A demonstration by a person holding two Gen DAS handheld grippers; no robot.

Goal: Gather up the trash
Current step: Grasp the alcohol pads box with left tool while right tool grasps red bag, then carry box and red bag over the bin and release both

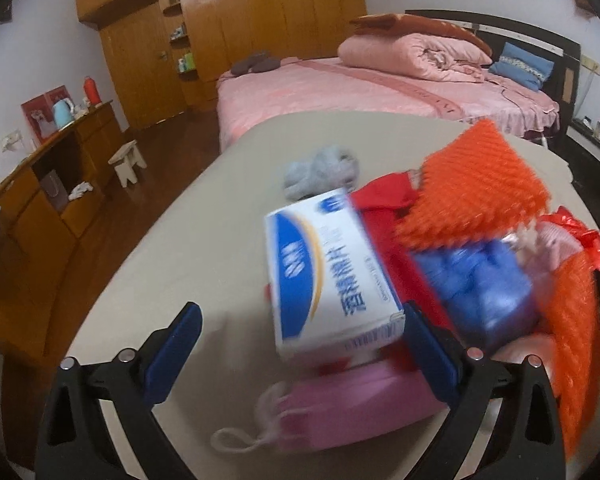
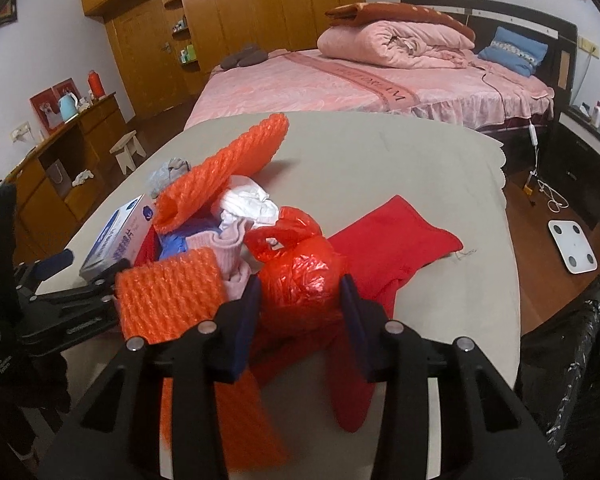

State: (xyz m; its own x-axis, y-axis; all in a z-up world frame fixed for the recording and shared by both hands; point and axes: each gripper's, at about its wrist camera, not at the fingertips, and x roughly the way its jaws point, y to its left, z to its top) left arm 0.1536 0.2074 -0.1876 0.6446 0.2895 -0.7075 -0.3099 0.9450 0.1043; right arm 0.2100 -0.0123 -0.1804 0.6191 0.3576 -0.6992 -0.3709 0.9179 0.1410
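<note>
A heap of trash lies on a beige table (image 1: 188, 248). In the left wrist view a white and blue box (image 1: 324, 272) sits between the wide-open fingers of my left gripper (image 1: 300, 320), close to the right finger, over a pink mask (image 1: 340, 412). Orange foam netting (image 1: 476, 184), a blue crumpled piece (image 1: 488, 284) and a grey wad (image 1: 320, 172) lie around it. In the right wrist view my right gripper (image 2: 300, 296) is closed around a crumpled red plastic bag (image 2: 300, 276). Orange netting (image 2: 172, 296), a red cloth (image 2: 400, 248) and white tissue (image 2: 248, 204) lie beside it. The left gripper (image 2: 76, 280) shows at the left.
A bed with pink covers (image 2: 340, 80) stands behind the table. A wooden wardrobe (image 2: 240, 12) and a low cabinet (image 2: 60, 160) line the left wall. A small stool (image 2: 126, 154) stands on the floor. A white scale (image 2: 572, 246) lies on the floor at right, by a black bag (image 2: 572, 360).
</note>
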